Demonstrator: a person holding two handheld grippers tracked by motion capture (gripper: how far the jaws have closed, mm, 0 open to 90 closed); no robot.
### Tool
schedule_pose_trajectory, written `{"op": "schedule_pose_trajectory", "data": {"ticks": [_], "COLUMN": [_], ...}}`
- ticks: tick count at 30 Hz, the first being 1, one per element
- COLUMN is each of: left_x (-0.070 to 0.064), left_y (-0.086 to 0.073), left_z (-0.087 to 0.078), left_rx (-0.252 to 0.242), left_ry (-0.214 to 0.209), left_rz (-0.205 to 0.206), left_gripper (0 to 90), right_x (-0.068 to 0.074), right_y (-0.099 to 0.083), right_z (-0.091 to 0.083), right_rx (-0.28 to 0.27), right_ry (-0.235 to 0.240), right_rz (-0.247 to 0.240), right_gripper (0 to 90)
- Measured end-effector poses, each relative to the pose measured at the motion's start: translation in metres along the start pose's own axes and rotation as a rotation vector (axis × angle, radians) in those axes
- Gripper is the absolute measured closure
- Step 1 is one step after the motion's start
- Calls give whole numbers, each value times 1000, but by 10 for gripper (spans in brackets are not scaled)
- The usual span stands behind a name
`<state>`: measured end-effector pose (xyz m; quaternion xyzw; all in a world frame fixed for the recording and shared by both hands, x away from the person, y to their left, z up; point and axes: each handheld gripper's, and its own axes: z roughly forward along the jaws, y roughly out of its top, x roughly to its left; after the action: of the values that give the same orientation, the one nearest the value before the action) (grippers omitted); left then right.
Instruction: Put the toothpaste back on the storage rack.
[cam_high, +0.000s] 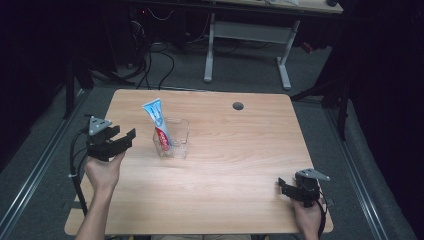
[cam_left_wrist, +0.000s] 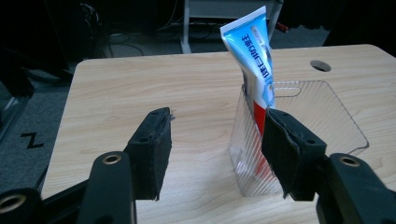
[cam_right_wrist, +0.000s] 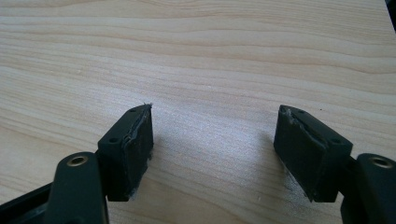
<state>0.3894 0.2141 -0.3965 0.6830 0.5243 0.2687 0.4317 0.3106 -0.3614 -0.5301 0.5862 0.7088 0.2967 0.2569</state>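
Note:
A blue, white and red toothpaste tube (cam_high: 158, 120) stands tilted, cap down, inside a clear ribbed plastic container (cam_high: 181, 131) on the wooden table (cam_high: 240, 150). My left gripper (cam_high: 125, 135) hovers just left of the container, open and holding nothing. In the left gripper view the tube (cam_left_wrist: 256, 60) leans against the near-left wall of the container (cam_left_wrist: 322, 112), and my left gripper (cam_left_wrist: 218, 121) has its right jaw in front of that wall. My right gripper (cam_high: 283, 187) stays near the table's front right corner. In its own view my right gripper (cam_right_wrist: 215, 114) stands open over bare wood.
A round cable hole (cam_high: 238, 106) sits near the table's far edge. Behind the table stands a desk with white legs (cam_high: 284, 65), with cables on the dark floor (cam_high: 160, 65). Metal rails run along both sides of the table.

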Motion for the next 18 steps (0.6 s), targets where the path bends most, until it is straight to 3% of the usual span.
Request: {"op": "schedule_pose_trajectory", "data": {"ticks": [18], "left_x": [3], "left_y": [-7], "left_z": [-8], "left_rx": [-13], "left_ry": [-10], "left_rz": [-20], "left_gripper": [427], "right_x": [0], "right_y": [0], "right_z": [0], "right_rx": [0], "right_ry": [0], "right_rz": [0], "right_gripper": [285]}}
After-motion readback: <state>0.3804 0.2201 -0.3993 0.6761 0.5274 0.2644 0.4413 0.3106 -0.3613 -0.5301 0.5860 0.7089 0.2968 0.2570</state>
